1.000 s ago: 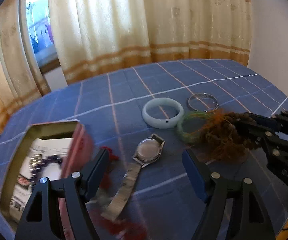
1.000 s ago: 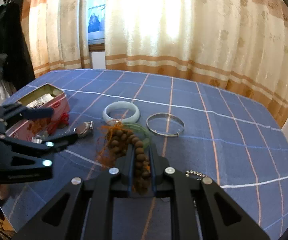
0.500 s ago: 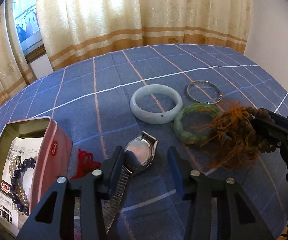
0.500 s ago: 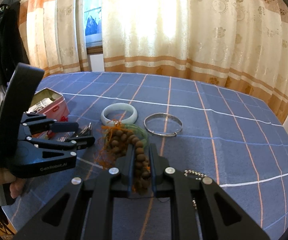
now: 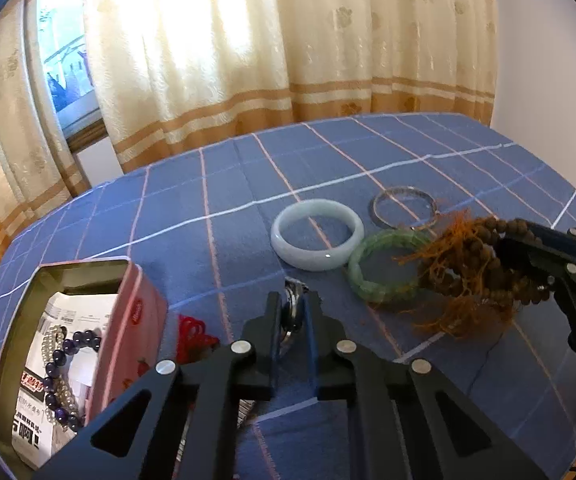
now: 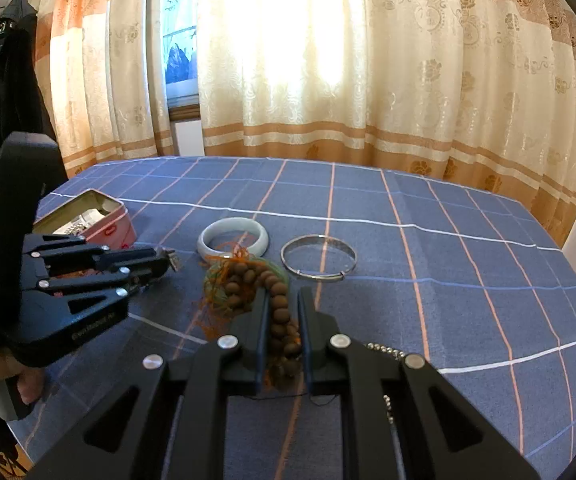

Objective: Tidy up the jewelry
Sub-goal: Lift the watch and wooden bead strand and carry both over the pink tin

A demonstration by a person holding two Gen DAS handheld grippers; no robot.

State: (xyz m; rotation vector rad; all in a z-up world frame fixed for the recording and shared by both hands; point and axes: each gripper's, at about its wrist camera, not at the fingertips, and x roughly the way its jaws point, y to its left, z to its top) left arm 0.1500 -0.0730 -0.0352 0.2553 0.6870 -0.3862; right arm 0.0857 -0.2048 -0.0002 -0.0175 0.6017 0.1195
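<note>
My left gripper (image 5: 291,312) is shut on the silver wristwatch (image 5: 292,311), gripping its case on edge; the band hangs below, mostly hidden. My right gripper (image 6: 283,312) is shut on a brown wooden bead string (image 6: 278,302) with orange tassels (image 5: 453,276), held just above the cloth. A pink open tin (image 5: 128,332) at the left holds purple and pearl beads (image 5: 58,364). A pale jade bangle (image 5: 316,234), a green bangle (image 5: 383,266) and a thin silver bangle (image 5: 403,208) lie on the blue checked tablecloth (image 5: 224,216).
A red knotted cord (image 5: 194,334) lies beside the tin. A small ball chain (image 6: 383,349) lies near my right gripper. Curtains and a window stand behind the table; a white wall is at the right. A dark coat (image 6: 4,80) hangs at the far left.
My left gripper has closed on the watch and lifted its case on edge. My right gripper still holds the bead string in about the same place.
</note>
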